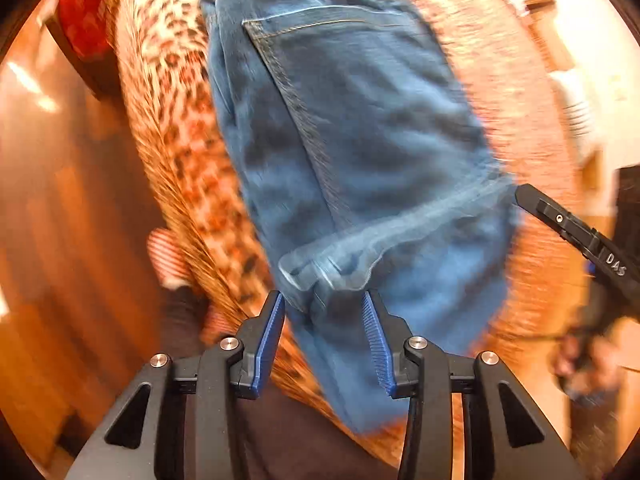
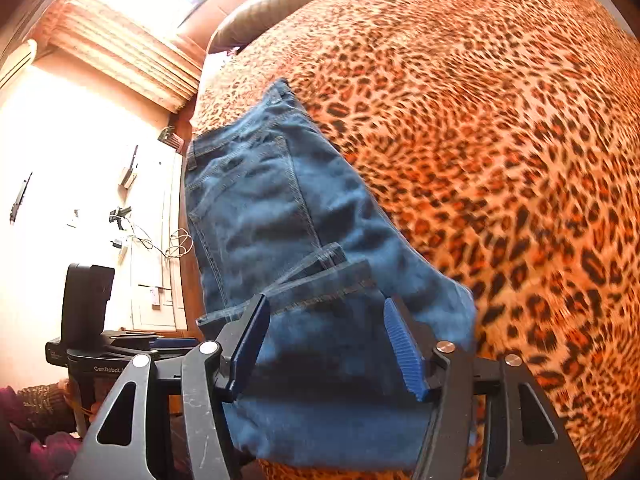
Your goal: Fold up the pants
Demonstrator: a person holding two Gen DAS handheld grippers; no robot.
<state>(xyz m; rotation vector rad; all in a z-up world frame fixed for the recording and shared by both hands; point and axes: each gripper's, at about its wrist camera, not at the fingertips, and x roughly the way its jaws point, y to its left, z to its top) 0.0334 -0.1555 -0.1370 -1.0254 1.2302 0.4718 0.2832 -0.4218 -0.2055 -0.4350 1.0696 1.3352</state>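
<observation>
Jeans folded on the bed, both tools released above the hem end.

Blue jeans (image 2: 280, 216) lie folded on the leopard-print bedspread (image 2: 500, 160), leg hems doubled back over the seat, waistband at the far end. Left tool (image 1: 324, 300): jaws partly apart, pads clear of the cloth, the hem fold lying just beyond the tips; view blurred. Right tool (image 2: 324, 308): jaws partly apart, straddling the hem edge, neither pad pressing on denim. Nothing is gripped by either. A sleeve (image 2: 38, 404) shows at the lower left of the right view.
</observation>
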